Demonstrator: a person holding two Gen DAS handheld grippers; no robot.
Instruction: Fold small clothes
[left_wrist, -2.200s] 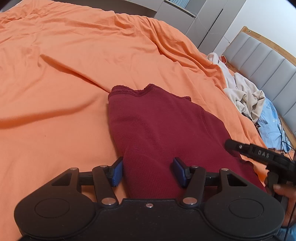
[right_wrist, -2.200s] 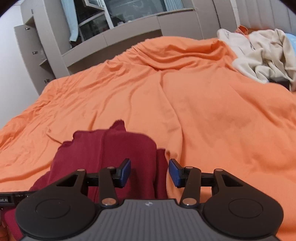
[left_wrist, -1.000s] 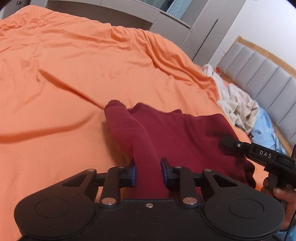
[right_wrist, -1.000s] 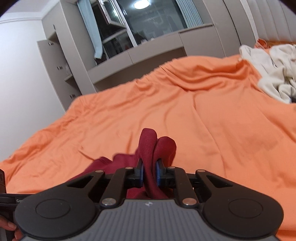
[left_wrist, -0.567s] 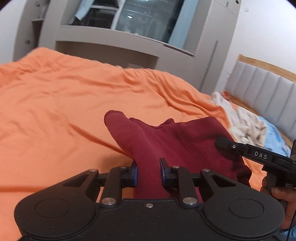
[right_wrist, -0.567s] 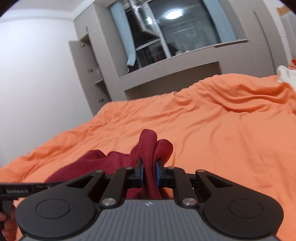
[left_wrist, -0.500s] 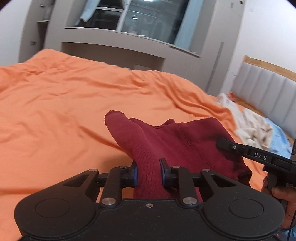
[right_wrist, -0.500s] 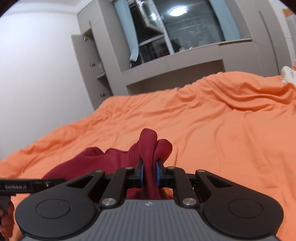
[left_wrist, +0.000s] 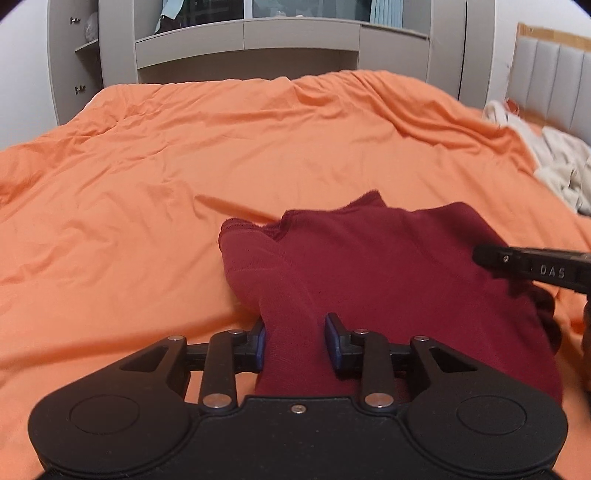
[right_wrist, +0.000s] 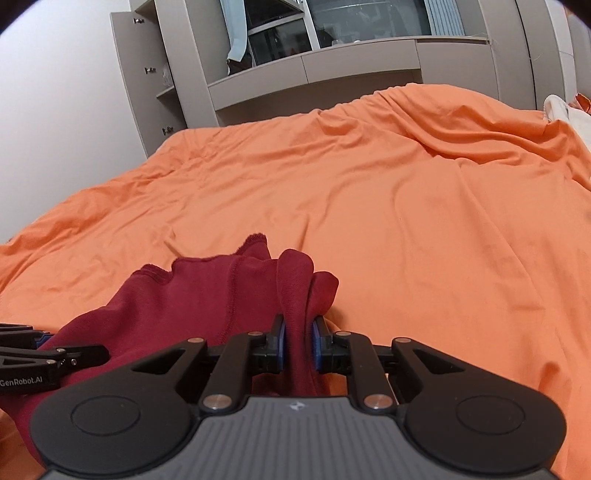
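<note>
Maroon garment (left_wrist: 388, 266) bunched between both grippers' fingers (right_wrist: 280, 343).

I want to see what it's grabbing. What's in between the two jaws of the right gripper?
A bunched fold of the dark red garment stands between the jaws of the right gripper, which are opening; the pads still press it. The right wrist view shows this.

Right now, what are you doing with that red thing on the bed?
A person is folding a dark red garment on the orange bedspread, with a gripper in each hand. The left gripper is opening, with a fold of cloth between its pads. The right gripper pinches the other edge, though its jaws are starting to open too. More clothes wait near the headboard.
</note>
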